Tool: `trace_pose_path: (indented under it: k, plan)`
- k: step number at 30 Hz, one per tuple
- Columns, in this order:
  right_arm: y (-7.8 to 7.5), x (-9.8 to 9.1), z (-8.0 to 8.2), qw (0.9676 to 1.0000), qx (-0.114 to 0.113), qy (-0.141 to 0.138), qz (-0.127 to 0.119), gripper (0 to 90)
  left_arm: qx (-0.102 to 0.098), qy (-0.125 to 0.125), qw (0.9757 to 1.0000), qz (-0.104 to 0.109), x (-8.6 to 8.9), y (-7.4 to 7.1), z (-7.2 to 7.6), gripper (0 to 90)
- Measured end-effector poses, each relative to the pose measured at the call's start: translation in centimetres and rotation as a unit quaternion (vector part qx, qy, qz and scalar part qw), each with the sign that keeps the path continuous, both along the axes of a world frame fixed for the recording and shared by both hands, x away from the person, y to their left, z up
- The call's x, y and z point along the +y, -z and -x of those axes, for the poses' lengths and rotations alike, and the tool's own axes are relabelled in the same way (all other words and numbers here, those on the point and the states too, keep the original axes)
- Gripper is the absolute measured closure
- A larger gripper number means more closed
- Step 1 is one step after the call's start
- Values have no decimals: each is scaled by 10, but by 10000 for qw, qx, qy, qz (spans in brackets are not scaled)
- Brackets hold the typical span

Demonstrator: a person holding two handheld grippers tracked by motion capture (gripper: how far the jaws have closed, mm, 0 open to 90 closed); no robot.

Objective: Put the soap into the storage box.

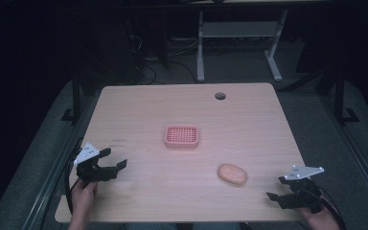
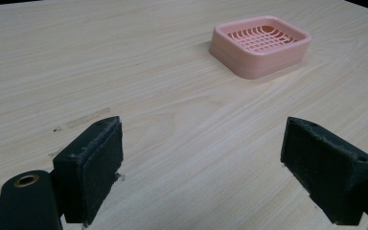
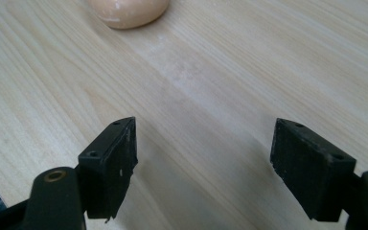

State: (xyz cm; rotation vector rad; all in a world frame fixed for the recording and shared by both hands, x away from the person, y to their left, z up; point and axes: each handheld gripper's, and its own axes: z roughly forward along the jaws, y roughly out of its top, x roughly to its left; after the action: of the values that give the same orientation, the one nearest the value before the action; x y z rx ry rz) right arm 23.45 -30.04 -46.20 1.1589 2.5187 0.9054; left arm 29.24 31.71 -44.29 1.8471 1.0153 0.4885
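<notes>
Soap (image 1: pixel 232 174) is sitting on the counter (image 1: pixel 139 105) toward the near right, a pale orange rounded oval bar, smooth and a bit glossy from what the right gripper view shows (image 3: pixel 127 12). It lies well apart from the pink dish (image 1: pixel 182 136) in the middle, which is a squat rounded rectangle of moulded plastic with a slotted grid floor (image 2: pixel 261 45).

Right gripper (image 1: pixel 287 189) has its jaws spread wide with nothing between them, hovering near the front right edge, pointed toward the bar. Left gripper (image 1: pixel 112 165) is the same deal over at the near left, jaws wide apart and empty, looking at the dish.

What I'd worry about: that bar is curved and probably slick, so flat dark pads (image 3: pixel 110 163) pinching off-centre could squirt it sideways across the light wood-grain top, which looks smooth enough to let it skate. Squeeze too hard and the pads may dent it. The dish looks light too, so dropping the bar on its rim could tip or shove it unless the other gripper steadies it
</notes>
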Motion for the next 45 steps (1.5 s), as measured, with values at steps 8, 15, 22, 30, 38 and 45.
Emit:
trace_pose_path:
  k: [8,15,22,30,38,45]
  plan:
    - [-2,8,-2,9998,4,-185,70,238,-13,33,10000,-19,0,0,1,143]
    - [-10,16,-4,9993,-41,-284,219,226,-27,-3,10000,-6,4,-1,3,143]
    - [-17,23,-9,9985,33,-431,327,223,-50,2,10000,12,5,-1,3,143]
    - [-27,33,-17,9969,-23,-629,469,222,-39,4,10000,7,5,0,3,143]
    - [-38,44,-21,9946,-27,-831,622,222,-55,-11,10000,25,6,-1,3,143]
    - [-47,55,-28,9921,12,-1015,742,223,-60,-49,9999,64,8,-1,3,143]
